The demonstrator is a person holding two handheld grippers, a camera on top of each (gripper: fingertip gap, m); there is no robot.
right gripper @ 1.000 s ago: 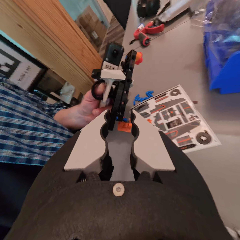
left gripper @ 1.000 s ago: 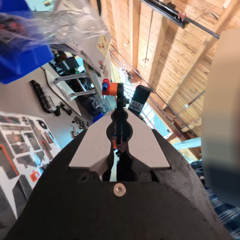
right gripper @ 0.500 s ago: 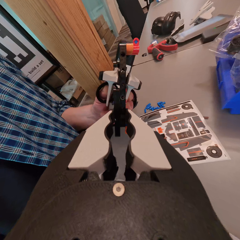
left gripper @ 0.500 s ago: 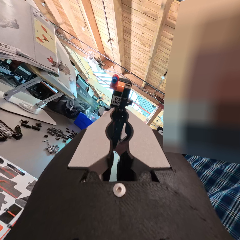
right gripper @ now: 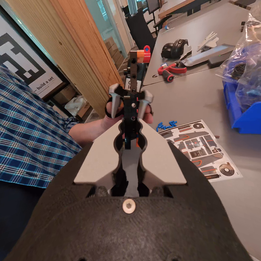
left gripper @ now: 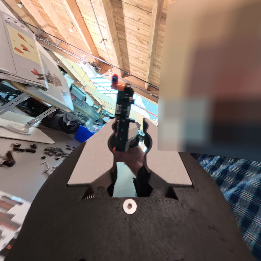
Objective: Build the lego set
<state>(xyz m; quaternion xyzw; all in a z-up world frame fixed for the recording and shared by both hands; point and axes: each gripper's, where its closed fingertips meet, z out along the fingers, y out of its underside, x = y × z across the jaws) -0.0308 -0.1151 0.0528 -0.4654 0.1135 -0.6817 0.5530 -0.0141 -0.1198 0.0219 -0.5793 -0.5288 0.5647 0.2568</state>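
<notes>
The right gripper (right gripper: pixel 130 124) is clenched on the lower part of a black lego beam (right gripper: pixel 133 90), which stands upright at the centre of the right wrist frame. An orange and red piece (right gripper: pixel 143 56) sticks out sideways from the beam's top end. Farther off in that frame, the left gripper (right gripper: pixel 130 98) faces the camera with its 2 grey fingers (right gripper: pixel 115 104) spread to either side of the beam, apart from it.

In the left wrist frame the same beam (left gripper: pixel 123 113) rises in the centre, close to the left-hand finger, and the jaws stand released with a clear gap on the other side.

A sticker sheet (right gripper: pixel 197 146) lies flat on the grey table (right gripper: pixel 197 96) at the right of the right wrist frame, with small blue pins (right gripper: pixel 167 125) just above it. A blue bin (right gripper: pixel 245 113) sits at the right edge, and a red-handled tool (right gripper: pixel 171 70) lies in the upper right. Loose black pieces (left gripper: pixel 53 151) are scattered at the left of the left wrist frame.
</notes>
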